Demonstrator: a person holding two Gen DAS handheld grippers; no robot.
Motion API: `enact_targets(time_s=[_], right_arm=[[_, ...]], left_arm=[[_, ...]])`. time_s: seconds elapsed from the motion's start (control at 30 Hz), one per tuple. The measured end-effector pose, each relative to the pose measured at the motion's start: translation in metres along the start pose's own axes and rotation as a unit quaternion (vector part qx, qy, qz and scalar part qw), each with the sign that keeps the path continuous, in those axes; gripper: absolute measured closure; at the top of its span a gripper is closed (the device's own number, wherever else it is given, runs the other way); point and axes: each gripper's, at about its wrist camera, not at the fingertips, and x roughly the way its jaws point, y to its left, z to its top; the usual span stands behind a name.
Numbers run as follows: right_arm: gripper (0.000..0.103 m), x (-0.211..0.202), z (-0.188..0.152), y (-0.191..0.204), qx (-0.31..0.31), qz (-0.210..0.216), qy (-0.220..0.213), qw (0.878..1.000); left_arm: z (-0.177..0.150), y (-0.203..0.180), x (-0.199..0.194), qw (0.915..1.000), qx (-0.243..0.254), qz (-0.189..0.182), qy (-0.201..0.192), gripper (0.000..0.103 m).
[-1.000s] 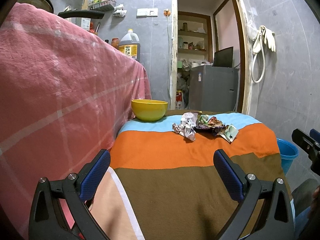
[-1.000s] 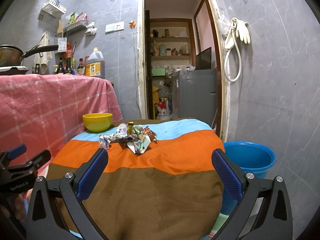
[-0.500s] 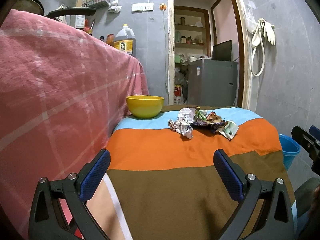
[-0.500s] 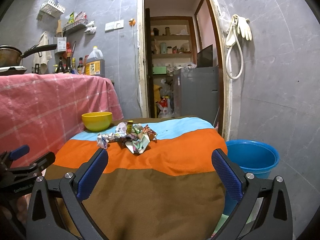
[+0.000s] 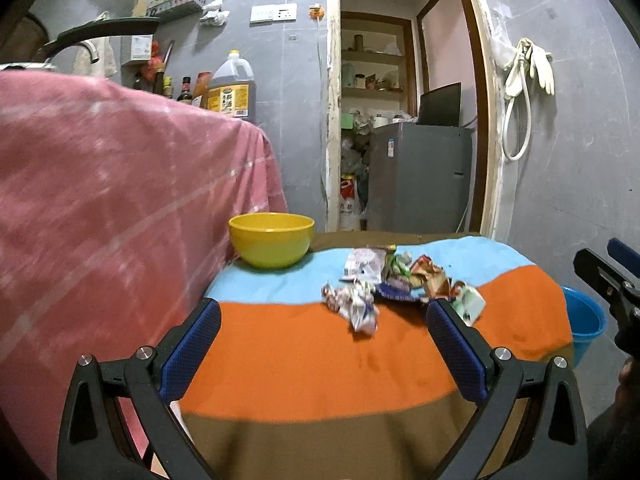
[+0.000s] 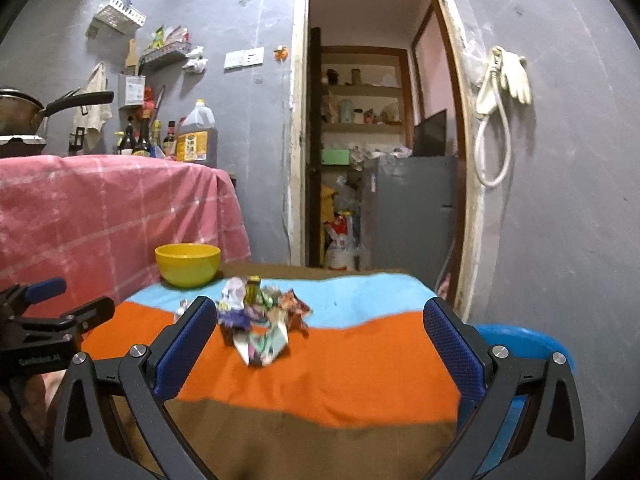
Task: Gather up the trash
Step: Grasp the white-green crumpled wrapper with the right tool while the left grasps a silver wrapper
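- The left gripper (image 5: 320, 344) has its two blue-padded fingers (image 5: 191, 350) spread wide apart; nothing sits between them and they touch nothing, hovering above the striped cloth (image 5: 312, 364) that covers the table.
- The right gripper (image 6: 318, 346) is likewise spread wide, its blue pads (image 6: 454, 350) apart and bare, raised over the near part of the same striped cloth (image 6: 360, 360).
- The trash (image 5: 394, 286), a loose heap of crumpled wrappers, lies on the cloth where the light blue band meets the orange band, ahead of both grippers and apart from them.
- In the right wrist view the heap of trash (image 6: 260, 322) shows just beyond the left-hand fingertip, which overlaps its edge in the picture; whether they touch cannot be told, though the finger seems to be above the cloth.
- A yellow bowl (image 5: 271, 239) stands on the far left part of the cloth, near the trash but not touching it, just beside a pink checked cover (image 5: 112, 200).
- A blue bucket (image 6: 520, 344) stands on the floor at the right of the table, partly hidden behind the right-hand finger.
- The right gripper's tip (image 5: 604, 276) shows at the right edge of the left wrist view.
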Motion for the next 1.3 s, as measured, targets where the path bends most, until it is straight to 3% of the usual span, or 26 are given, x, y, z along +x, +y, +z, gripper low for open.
enact_targets(time_s=[0.17, 0.33, 0.5, 0.67, 0.73, 0.9, 1.03, 1.2, 1.3], right_arm=[[0.000, 0.034, 0.009, -0.003, -0.021, 0.025, 0.010, 0.999], [0.000, 0.076, -0.002, 0.000, -0.047, 0.053, 0.078, 0.994], [0.000, 0.104, -0.019, 0.007, -0.069, 0.083, 0.141, 0.984], [0.005, 0.122, -0.032, 0.017, -0.087, 0.120, 0.189, 0.971], [0.008, 0.127, -0.034, 0.021, -0.095, 0.131, 0.198, 0.967], [0.033, 0.140, -0.038, 0.033, -0.107, 0.157, 0.219, 0.957], [0.050, 0.145, -0.043, 0.035, -0.105, 0.170, 0.231, 0.952], [0.069, 0.136, -0.044, 0.034, -0.095, 0.188, 0.226, 0.951], [0.071, 0.128, -0.043, 0.029, -0.086, 0.193, 0.218, 0.953]], left_arm=[[0.012, 0.002, 0.028, 0.9999, 0.005, 0.003, 0.013, 0.002], [0.012, 0.013, 0.064, 0.9966, -0.021, -0.017, 0.077, 0.002], [0.007, 0.021, 0.094, 0.9871, -0.047, -0.037, 0.148, 0.003], [-0.002, 0.021, 0.117, 0.9742, -0.061, -0.080, 0.202, 0.036], [-0.004, 0.020, 0.123, 0.9679, -0.068, -0.102, 0.219, 0.044], [-0.005, 0.016, 0.131, 0.9589, -0.078, -0.137, 0.236, 0.059], [-0.003, 0.014, 0.132, 0.9551, -0.081, -0.149, 0.243, 0.087], [-0.001, 0.013, 0.122, 0.9563, -0.084, -0.150, 0.237, 0.091], [0.000, 0.007, 0.110, 0.9602, -0.073, -0.145, 0.227, 0.091]])
